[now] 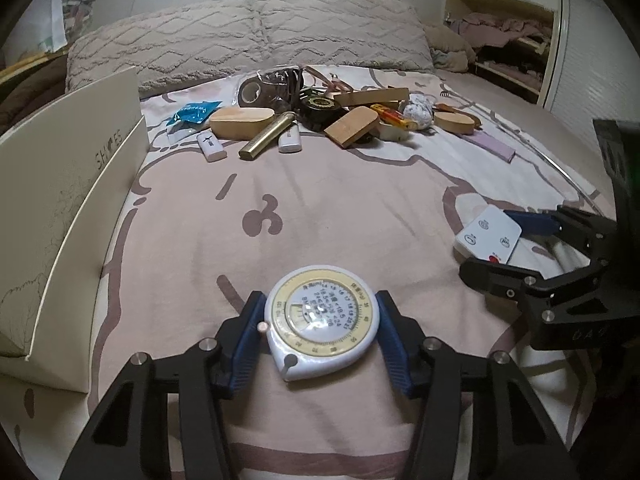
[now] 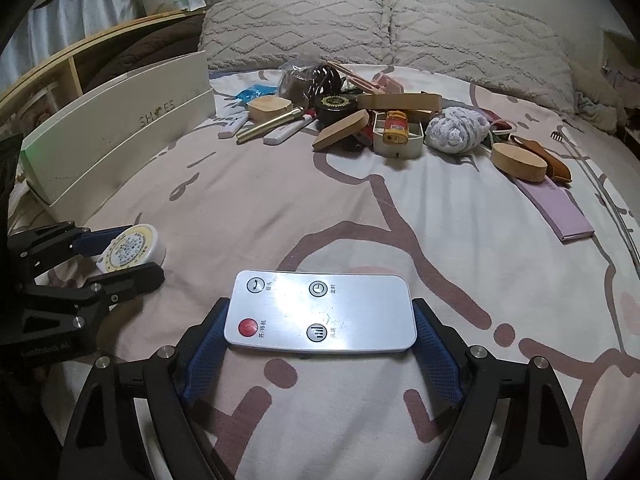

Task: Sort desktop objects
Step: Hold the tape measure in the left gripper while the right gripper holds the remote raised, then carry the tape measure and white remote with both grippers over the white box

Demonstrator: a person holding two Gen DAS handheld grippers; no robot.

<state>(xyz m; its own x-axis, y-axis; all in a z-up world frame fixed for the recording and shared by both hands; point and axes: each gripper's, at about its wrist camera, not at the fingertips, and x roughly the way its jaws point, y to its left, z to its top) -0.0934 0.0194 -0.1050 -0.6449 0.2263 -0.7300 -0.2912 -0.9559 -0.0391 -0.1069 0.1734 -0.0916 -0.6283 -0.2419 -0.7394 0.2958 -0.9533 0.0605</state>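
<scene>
My left gripper [image 1: 320, 320] is shut on a round white tape measure [image 1: 322, 320] with a yellow dial, held just above the pink bedsheet. It also shows in the right wrist view [image 2: 132, 250] at the left. My right gripper [image 2: 320, 320] is shut on a flat white remote control [image 2: 320, 312] with a red button. The remote also shows in the left wrist view [image 1: 488, 236] at the right. A pile of small objects [image 1: 320, 116] lies further up the bed.
An open white shoe box [image 1: 68, 208] stands at the left edge of the bed; it also shows in the right wrist view [image 2: 120, 128]. The pile holds wooden blocks [image 2: 340, 130], a brass tube [image 1: 266, 136], a yarn ball [image 2: 458, 126] and a purple strip [image 2: 556, 210]. Pillows [image 1: 248, 36] lie behind.
</scene>
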